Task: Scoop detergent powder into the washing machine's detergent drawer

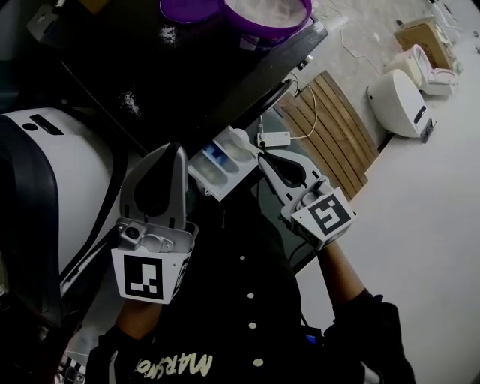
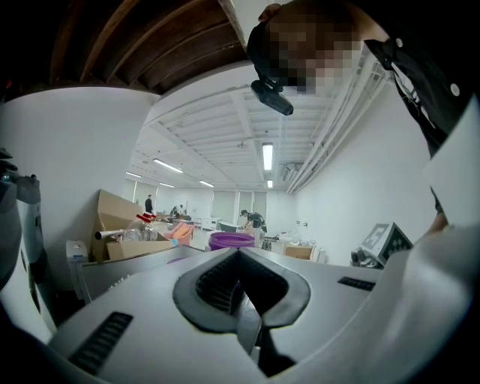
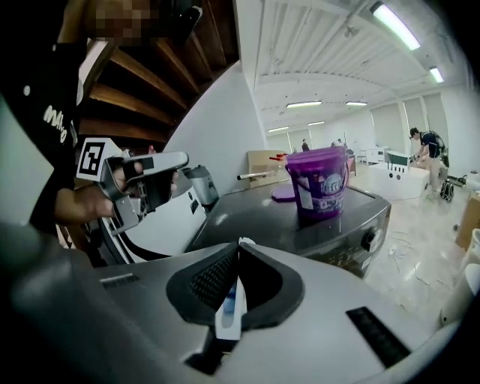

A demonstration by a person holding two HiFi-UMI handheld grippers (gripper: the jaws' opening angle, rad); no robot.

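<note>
The white detergent drawer (image 1: 217, 161), with a blue insert, stands pulled out from the dark washing machine (image 1: 187, 67). My right gripper (image 1: 260, 157) is shut, its tips right at the drawer's front edge. In the right gripper view the right gripper (image 3: 240, 241) shows closed jaws, with the drawer (image 3: 231, 304) seen through their hollow. My left gripper (image 1: 178, 148) is shut and empty, just left of the drawer. In its own view the left gripper (image 2: 238, 251) points over the machine top. The purple detergent tub (image 1: 266, 16) stands open on the machine, its lid (image 1: 191, 9) beside it.
Spilled powder (image 1: 131, 101) dots the machine top. A white rounded appliance (image 1: 52, 172) is close on the left. A wooden slatted panel (image 1: 337, 127), a power strip with its cable (image 1: 274, 139) and a white device (image 1: 397, 101) lie on the floor to the right.
</note>
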